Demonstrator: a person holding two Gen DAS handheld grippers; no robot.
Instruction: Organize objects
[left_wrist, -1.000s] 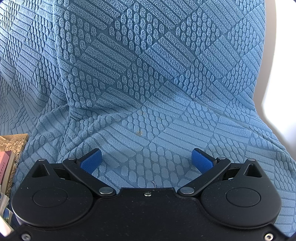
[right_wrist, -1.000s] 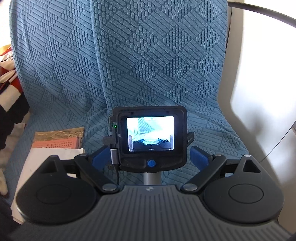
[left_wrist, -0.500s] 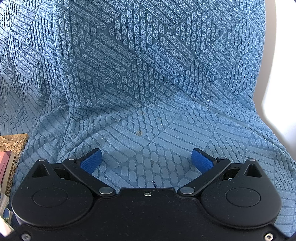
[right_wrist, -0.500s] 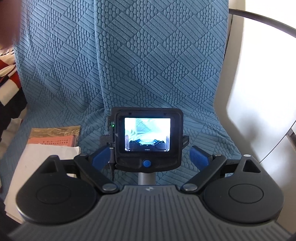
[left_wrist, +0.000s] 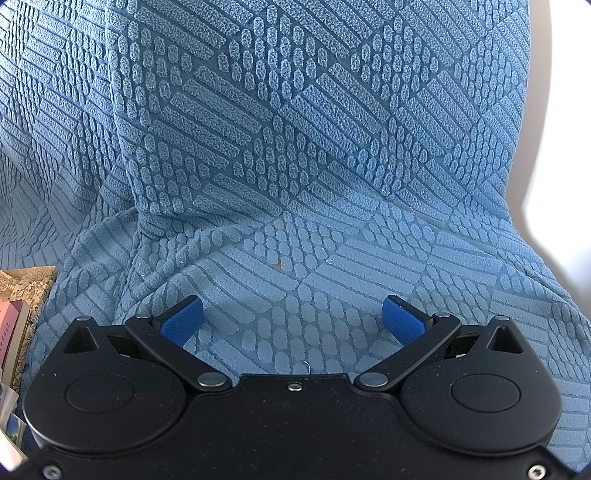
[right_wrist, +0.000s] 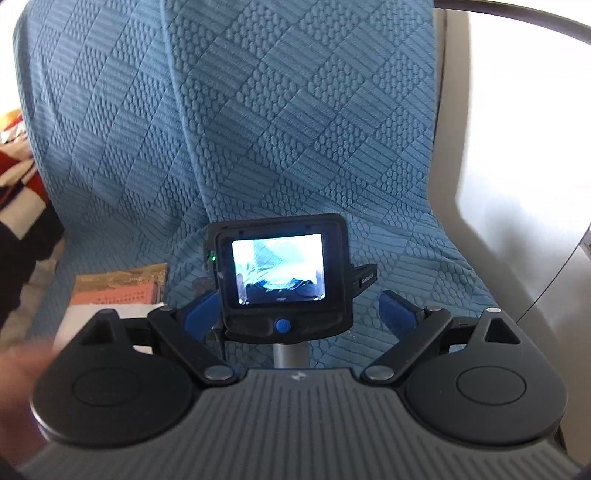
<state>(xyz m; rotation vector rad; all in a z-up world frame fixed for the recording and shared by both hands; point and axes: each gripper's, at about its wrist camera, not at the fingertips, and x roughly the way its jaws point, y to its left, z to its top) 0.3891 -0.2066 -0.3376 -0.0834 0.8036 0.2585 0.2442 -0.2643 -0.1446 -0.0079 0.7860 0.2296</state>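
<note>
1. The left gripper (left_wrist: 291, 317) has its blue pads spread wide and holds nothing; it hangs just above the blue textured cover (left_wrist: 295, 147), which is draped over a seat and its backrest.
2. The right gripper (right_wrist: 295, 314) is likewise spread wide and empty. Between its fingers, seen from behind, stands the left gripper's camera unit (right_wrist: 280, 273), its small lit screen facing this view; whether the pads touch it I cannot tell.
3. The books (right_wrist: 118, 288) lie flat in a stack on the seat, left of both grippers, long edges running roughly left to right, white paper (right_wrist: 92, 321) in front.
4. A blurred hand (right_wrist: 18, 398) shows at the lower left.
</note>
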